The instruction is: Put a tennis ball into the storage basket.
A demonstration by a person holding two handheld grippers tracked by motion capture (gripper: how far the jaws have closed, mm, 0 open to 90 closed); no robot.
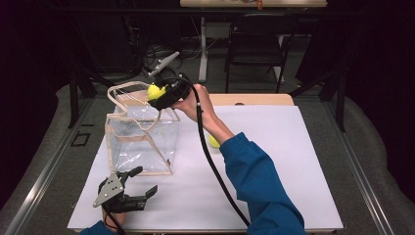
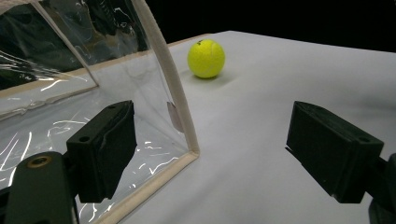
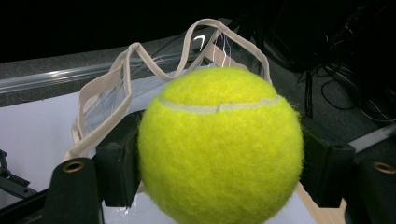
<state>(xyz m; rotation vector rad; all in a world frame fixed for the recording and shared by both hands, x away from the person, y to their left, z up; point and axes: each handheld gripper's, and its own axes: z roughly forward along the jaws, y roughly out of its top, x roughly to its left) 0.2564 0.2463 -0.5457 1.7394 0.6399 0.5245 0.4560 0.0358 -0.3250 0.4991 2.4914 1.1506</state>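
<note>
Over the far left part of the tabletop, at the mouth of the clear bag [image 1: 142, 132], my right gripper [image 1: 157, 93] is clamped on a tennis ball [image 3: 219, 144], its two black jaws pressed against the ball's sides. In the right gripper view the bag's beige rim and looped handles [image 3: 140, 60] lie just beyond and below the ball, so I judge I am in the carrying step, with the ball nearly above the opening but not yet inside.

My left gripper [image 1: 139, 188] rests near the front left corner of the tabletop, jaws spread wide and holding nothing, just in front of the bag's near corner. Through it I see the bag's beige-edged side and, past it, a second tennis ball [image 2: 206, 58] lying on the white surface near the middle of the tabletop, apart from the bag.

Next, I think I need to bring the held ball squarely over the opening, clear of the floppy handles, lower it a little and let go. The soft rim could catch it, so my left gripper may have to steady the bag.
</note>
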